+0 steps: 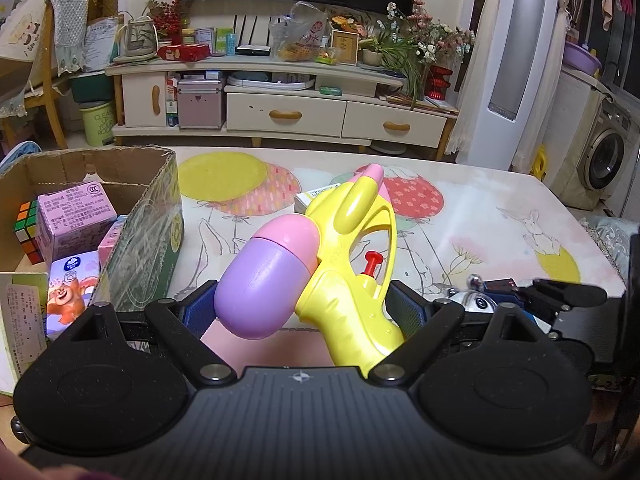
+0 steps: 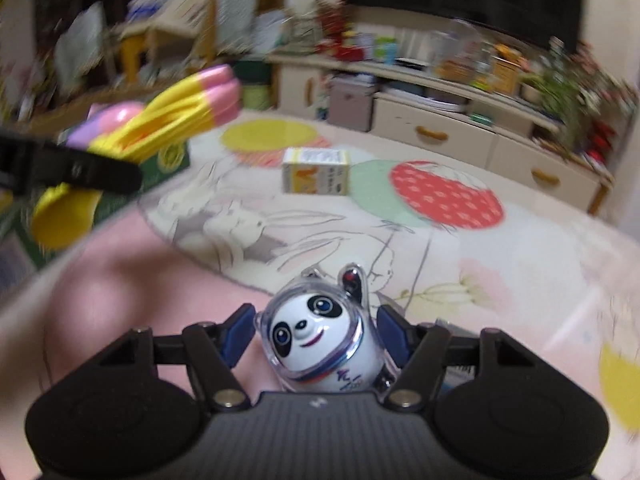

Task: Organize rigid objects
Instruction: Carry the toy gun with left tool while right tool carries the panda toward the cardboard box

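So the biggest thing in my view is the table [image 1: 480, 216] with its balloon-and-bunny cloth, stretching out ahead of both claws. Off to the left of my left claw [image 1: 298, 312] sits the cardboard box [image 1: 156, 216], already holding a pink carton [image 1: 74, 220], a Rubik's cube [image 1: 28, 224] and a pack with a cartoon bear [image 1: 70, 292].

Left claw has the water pistol [image 1: 344, 256] caught between its blue pads [image 1: 198, 312]. The purple and pink tank sits against the left pad and the yellow handle against the right one, with the pink nozzle pointing up and away from me. In the right wrist view it's lifted clear of the table, out to the left near the box.

Straight ahead of my right claw [image 2: 316, 332], well apart from it, a small yellow and white box [image 2: 316, 170] stands on the cloth.

Smallest one: the panda figure [image 2: 320, 340] in its clear shell, sitting between the right claw's half-open pads, face toward the camera. Can't tell if they're actually pressing on it
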`<state>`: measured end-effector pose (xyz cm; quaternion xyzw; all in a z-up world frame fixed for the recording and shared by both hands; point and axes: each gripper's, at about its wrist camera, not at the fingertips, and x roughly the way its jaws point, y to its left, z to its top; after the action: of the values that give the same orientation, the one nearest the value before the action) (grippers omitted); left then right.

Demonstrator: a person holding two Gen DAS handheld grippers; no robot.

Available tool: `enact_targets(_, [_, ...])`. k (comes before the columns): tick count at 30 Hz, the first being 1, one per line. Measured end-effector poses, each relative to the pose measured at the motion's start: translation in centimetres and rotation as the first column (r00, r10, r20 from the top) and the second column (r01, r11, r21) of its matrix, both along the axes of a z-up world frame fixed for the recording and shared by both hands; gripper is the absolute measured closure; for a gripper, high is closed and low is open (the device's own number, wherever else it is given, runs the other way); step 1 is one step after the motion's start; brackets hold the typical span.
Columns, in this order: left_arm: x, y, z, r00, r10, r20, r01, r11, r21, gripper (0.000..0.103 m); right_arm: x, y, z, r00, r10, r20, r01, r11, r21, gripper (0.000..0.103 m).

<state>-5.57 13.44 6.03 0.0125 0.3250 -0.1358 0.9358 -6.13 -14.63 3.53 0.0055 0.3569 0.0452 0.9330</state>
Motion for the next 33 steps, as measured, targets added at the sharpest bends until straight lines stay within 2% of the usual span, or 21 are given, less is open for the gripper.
enact_targets(7, [-0.2,0.2,0.3,1.000,0.008,0.007,-0.008,1.000,-0.018,0.000,-1.4,-0.2,1.1,0.992,-0.100,0.073,0.094,0.992,0.081,0.040])
enact_targets(14, [-0.6,0.2,0.5,1.000,0.014,0.020,-0.013,0.999,-0.038,0.000,-1.9,0.1,1.8,0.985,-0.136,0.107,0.128,0.989,0.080,0.045])
enact_targets(30, [-0.6,-0.4,0.5,0.999,0.034,0.013,-0.033,0.998,-0.054,0.000,-1.6,2.5,0.6,0.990,-0.085,0.113,0.096,0.990,-0.099,0.044])
enact_targets(33, [-0.6,-0.6,0.5,0.999,0.036,0.014,-0.035,0.998,-0.050,0.000,-1.9,2.4,0.0,0.989,-0.090,0.114,0.100,0.991,-0.091,0.043])
